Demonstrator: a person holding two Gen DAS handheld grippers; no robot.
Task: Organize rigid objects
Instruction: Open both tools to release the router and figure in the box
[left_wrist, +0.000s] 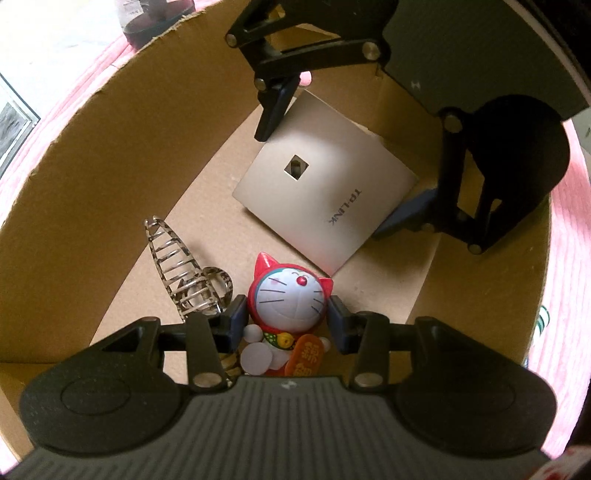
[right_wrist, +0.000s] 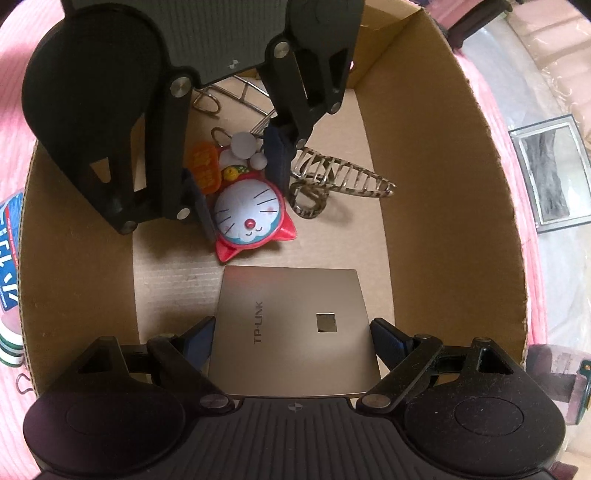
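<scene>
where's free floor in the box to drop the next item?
Bare cardboard floor lies between the hair claw clip, the gold TP-LINK panel and the box wall. A smaller strip sits left of the panel. It is crowded around the cat figurine, held in the left tongs; the right tongs straddle the panel.

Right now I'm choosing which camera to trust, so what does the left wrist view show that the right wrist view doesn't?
Only the left wrist view: a dark jar beyond the box's rim.
Only the right wrist view: a framed picture outside the box and wire clips behind the toy.
Both: the cardboard box, cat toy between the left gripper pads, router between the right gripper pads, and hair claw.
</scene>
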